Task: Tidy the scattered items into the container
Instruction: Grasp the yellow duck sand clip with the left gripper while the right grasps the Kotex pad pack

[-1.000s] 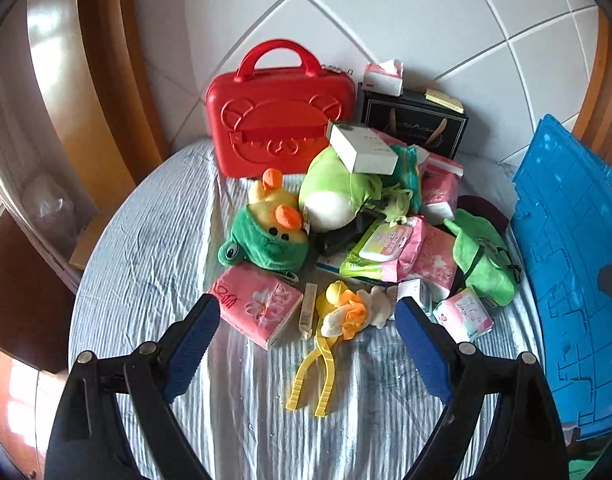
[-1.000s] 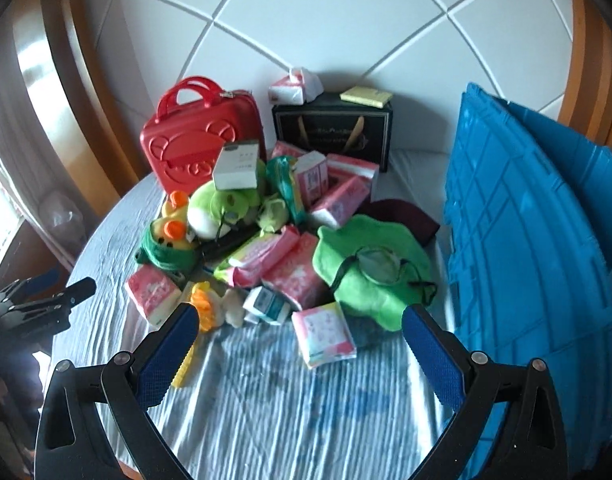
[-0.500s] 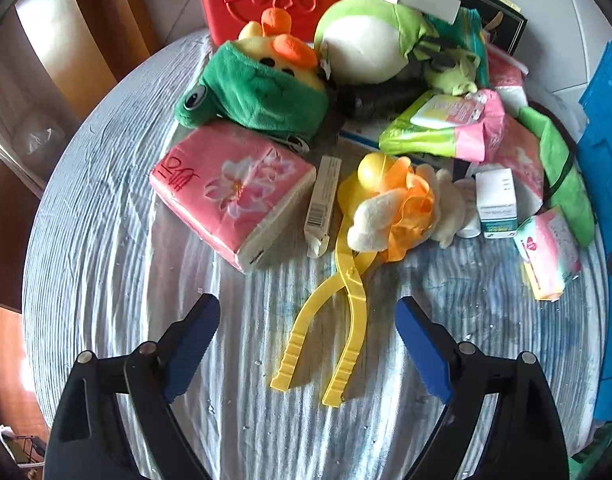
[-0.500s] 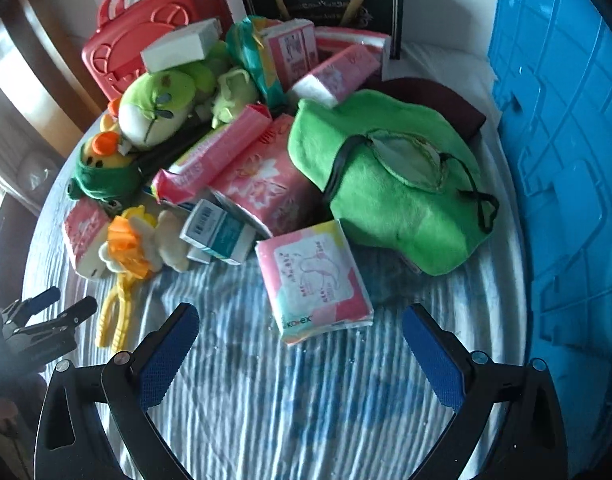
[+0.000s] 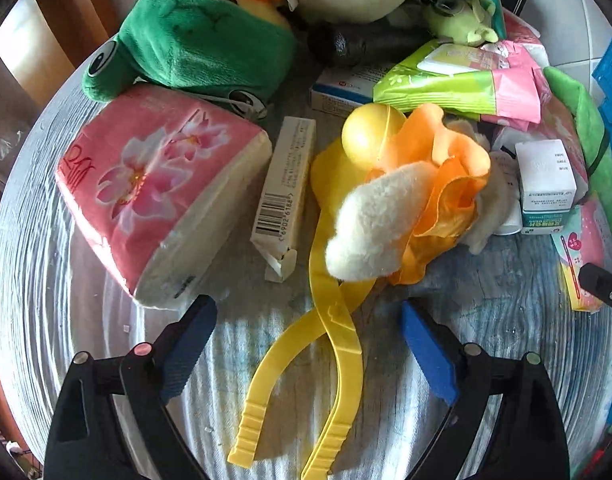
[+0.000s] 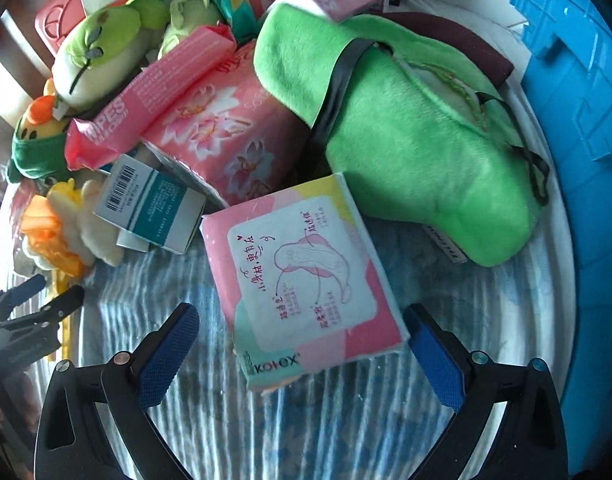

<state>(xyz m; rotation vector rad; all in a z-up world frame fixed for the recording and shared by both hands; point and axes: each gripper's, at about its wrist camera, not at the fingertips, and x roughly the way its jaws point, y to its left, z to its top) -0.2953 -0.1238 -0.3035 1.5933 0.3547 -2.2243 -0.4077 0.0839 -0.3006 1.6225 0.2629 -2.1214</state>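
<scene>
Both grippers are spread wide, holding nothing. Between the left gripper (image 5: pixel 307 326)'s blue-padded fingers (image 5: pixel 190 334) lie the yellow plastic tongs (image 5: pixel 337 344), untouched. The right gripper (image 6: pixel 302 336) straddles the near end of the pink-and-white Kotex pad packet (image 6: pixel 306 276). Beyond that packet lies a green plush pouch (image 6: pixel 405 132), with the blue plastic crate (image 6: pixel 577 80) to its right.

Round table with a wrinkly striped cloth (image 5: pixel 86 320). Yellow tongs (image 5: pixel 329 344) lie on it, pink tissue pack (image 5: pixel 154 184) just left, long box (image 5: pixel 284 188) between.
</scene>
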